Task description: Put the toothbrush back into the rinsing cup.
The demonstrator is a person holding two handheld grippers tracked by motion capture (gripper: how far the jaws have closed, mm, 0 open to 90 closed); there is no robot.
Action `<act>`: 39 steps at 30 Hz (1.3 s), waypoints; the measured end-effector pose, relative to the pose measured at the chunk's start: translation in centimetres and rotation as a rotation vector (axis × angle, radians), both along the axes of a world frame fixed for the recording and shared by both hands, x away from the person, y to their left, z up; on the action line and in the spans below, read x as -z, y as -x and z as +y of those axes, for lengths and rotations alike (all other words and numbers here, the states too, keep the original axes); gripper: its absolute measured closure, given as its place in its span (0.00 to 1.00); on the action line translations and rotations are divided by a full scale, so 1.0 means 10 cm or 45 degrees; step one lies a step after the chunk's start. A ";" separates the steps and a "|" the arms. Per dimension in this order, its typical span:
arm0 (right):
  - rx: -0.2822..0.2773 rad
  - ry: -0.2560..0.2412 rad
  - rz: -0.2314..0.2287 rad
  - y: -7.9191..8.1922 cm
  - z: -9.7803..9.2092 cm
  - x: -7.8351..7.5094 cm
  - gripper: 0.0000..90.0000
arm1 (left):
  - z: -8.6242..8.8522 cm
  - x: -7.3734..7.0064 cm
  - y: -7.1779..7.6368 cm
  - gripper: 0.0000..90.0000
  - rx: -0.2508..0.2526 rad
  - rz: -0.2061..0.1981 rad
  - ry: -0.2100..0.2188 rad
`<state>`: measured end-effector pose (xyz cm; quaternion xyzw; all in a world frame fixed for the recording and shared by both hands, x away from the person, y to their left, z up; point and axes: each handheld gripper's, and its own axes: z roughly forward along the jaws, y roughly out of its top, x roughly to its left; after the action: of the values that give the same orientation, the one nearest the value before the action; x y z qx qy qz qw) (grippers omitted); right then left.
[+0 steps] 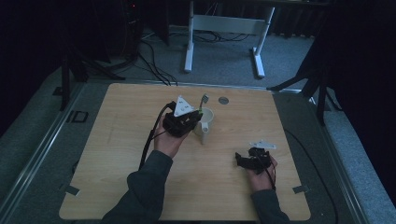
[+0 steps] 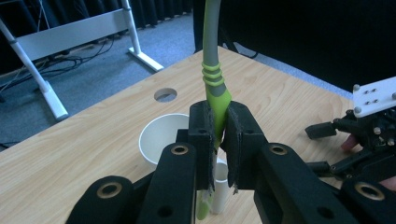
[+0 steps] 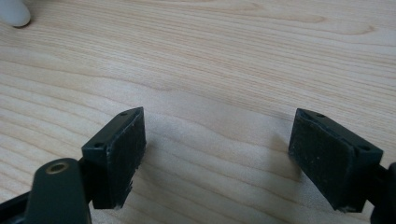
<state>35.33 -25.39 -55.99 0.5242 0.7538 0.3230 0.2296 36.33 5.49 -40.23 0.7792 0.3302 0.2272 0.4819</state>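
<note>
My left gripper [image 1: 194, 115] [image 2: 219, 122] is shut on the green part of a green and grey toothbrush [image 2: 214, 74]. The brush stands nearly upright, its bristle head [image 1: 204, 98] pointing up and away. Just under and past the jaws stands a white mug [image 1: 206, 120] [image 2: 161, 135], and the handle's lower end hangs beside the mug's white handle. My right gripper [image 1: 240, 159] [image 3: 217, 154] rests low over bare wood near the table's front right, open with nothing between its pads. It also appears at the right edge of the left gripper view as the right gripper [image 2: 348, 142].
The wooden table [image 1: 126, 154] has a round cable hole [image 1: 223, 100] [image 2: 165, 94] behind the mug. A white object [image 3: 14, 11] pokes in at the top left of the right gripper view. A white desk frame [image 1: 224, 25] and cables lie on the floor beyond.
</note>
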 end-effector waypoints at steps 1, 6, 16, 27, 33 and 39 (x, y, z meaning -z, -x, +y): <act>0.000 0.000 0.000 0.00 0.00 0.00 0.20 | 0.00 0.00 0.00 0.91 0.001 0.001 0.002; 0.000 0.000 0.000 0.00 0.00 0.00 0.20 | -0.04 -0.02 -0.01 0.91 0.014 -0.013 0.024; 0.000 -0.001 0.001 0.00 0.00 0.00 0.20 | -0.12 0.00 -0.05 0.91 0.038 -0.032 0.058; -0.001 -0.001 0.000 0.00 0.00 0.00 0.20 | -0.19 0.06 -0.10 0.91 0.055 -0.034 0.089; -0.001 -0.002 0.001 0.00 0.00 0.00 0.20 | -0.22 0.09 -0.14 0.91 0.063 -0.029 0.099; -0.002 -0.003 0.001 0.00 0.00 0.00 0.20 | -0.24 0.12 -0.17 0.91 0.058 -0.023 0.095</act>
<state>35.35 -25.35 -55.98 0.5240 0.7539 0.3238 0.2284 38.04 3.11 -41.44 0.7659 0.3163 0.2109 0.5186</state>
